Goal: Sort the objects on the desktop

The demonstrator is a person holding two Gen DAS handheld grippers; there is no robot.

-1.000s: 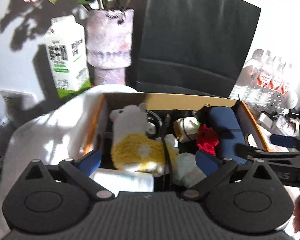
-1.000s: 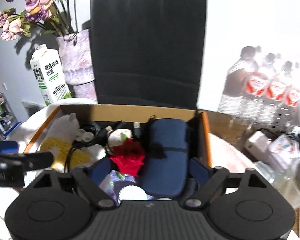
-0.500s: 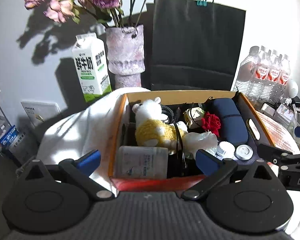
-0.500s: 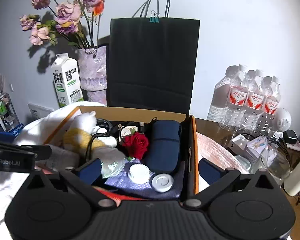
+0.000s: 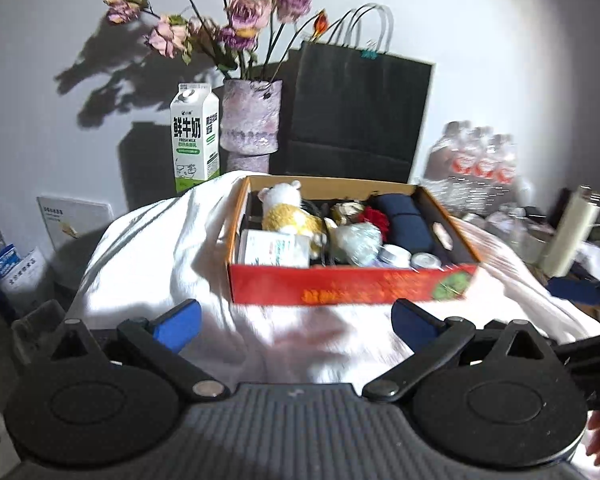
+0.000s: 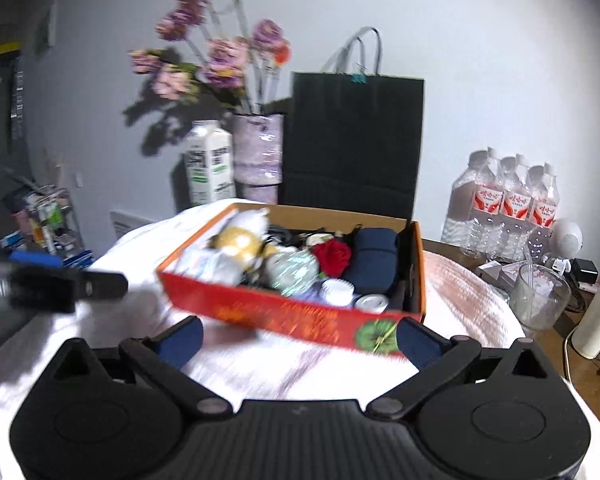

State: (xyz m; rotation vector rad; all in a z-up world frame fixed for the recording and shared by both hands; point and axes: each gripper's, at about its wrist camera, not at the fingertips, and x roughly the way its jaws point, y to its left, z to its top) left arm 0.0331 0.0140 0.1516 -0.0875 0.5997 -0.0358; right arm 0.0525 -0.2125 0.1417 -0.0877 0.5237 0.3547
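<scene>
A cardboard box with a red front (image 5: 352,286) (image 6: 284,312) sits on a white cloth. It holds a white and yellow plush toy (image 5: 286,210) (image 6: 240,240), a red rose (image 5: 378,216) (image 6: 334,254), a navy pouch (image 5: 406,222) (image 6: 374,258), a white pack (image 5: 274,248), a crumpled bag (image 5: 356,240) and small round lids (image 6: 338,290). My left gripper (image 5: 296,318) is open and empty, in front of the box. My right gripper (image 6: 300,338) is open and empty, close to the box's front right corner.
Behind the box stand a milk carton (image 5: 194,136), a vase of dried flowers (image 5: 252,120) and a black paper bag (image 5: 360,112). Water bottles (image 6: 504,204), a glass (image 6: 540,296), a white flask (image 5: 572,236) and cables crowd the right side.
Both grippers have pulled back and up from over the box's contents; the whole box now lies ahead of them. Nothing was taken hold of.
</scene>
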